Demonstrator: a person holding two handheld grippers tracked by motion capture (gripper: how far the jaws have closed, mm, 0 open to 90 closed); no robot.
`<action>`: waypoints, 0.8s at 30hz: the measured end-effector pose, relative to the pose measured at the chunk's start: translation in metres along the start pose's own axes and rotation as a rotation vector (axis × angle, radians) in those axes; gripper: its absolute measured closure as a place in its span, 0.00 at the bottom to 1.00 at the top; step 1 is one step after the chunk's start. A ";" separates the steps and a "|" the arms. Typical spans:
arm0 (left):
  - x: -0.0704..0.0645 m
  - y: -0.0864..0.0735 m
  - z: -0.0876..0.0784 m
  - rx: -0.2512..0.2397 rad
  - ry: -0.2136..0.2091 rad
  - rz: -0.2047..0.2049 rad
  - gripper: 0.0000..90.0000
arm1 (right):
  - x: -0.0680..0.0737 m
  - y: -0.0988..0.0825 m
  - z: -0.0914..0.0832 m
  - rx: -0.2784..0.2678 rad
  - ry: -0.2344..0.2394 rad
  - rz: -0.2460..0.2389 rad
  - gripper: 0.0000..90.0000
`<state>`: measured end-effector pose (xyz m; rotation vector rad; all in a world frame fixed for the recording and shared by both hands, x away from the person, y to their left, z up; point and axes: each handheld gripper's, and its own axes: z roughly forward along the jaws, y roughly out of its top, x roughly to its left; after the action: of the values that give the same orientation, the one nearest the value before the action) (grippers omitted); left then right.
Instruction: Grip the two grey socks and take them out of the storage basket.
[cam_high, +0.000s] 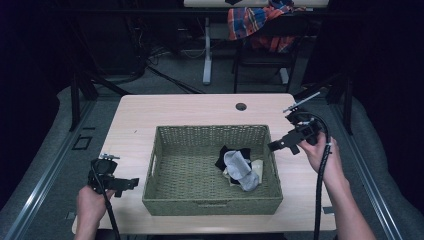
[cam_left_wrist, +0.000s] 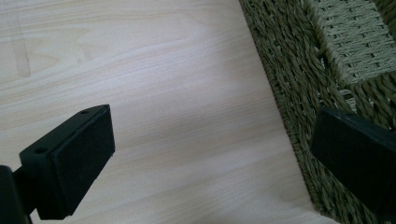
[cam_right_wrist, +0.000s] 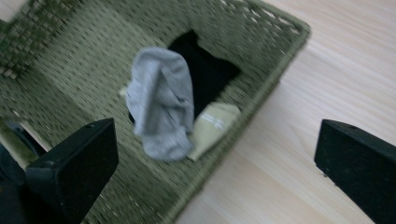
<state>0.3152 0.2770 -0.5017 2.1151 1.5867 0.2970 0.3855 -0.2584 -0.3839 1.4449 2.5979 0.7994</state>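
I am holding my right gripper (cam_high: 285, 145), jaws spread empty, nearer the grey sock (cam_right_wrist: 161, 105) lying lengthwise in the basket (cam_high: 210, 205) below-left of it.

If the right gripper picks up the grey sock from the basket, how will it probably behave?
The grey sock lies crumpled and folded, so it is probably floppy and would hang limp from the right gripper. It looks thin and likely light. It rests on a black garment, which might drag along inside the basket.
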 end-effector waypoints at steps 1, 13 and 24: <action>0.000 0.000 0.000 0.000 0.000 0.000 0.00 | 0.003 0.003 0.003 0.013 0.002 -0.013 0.00; 0.000 0.000 0.000 0.002 -0.003 0.002 0.00 | 0.029 0.028 0.039 0.093 0.026 -0.067 0.00; 0.000 0.000 0.000 -0.001 -0.003 0.003 0.00 | 0.049 0.025 0.070 0.143 0.041 -0.120 0.17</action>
<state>0.3154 0.2770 -0.5015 2.1167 1.5815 0.2961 0.3985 -0.1791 -0.4231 1.3025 2.7925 0.6485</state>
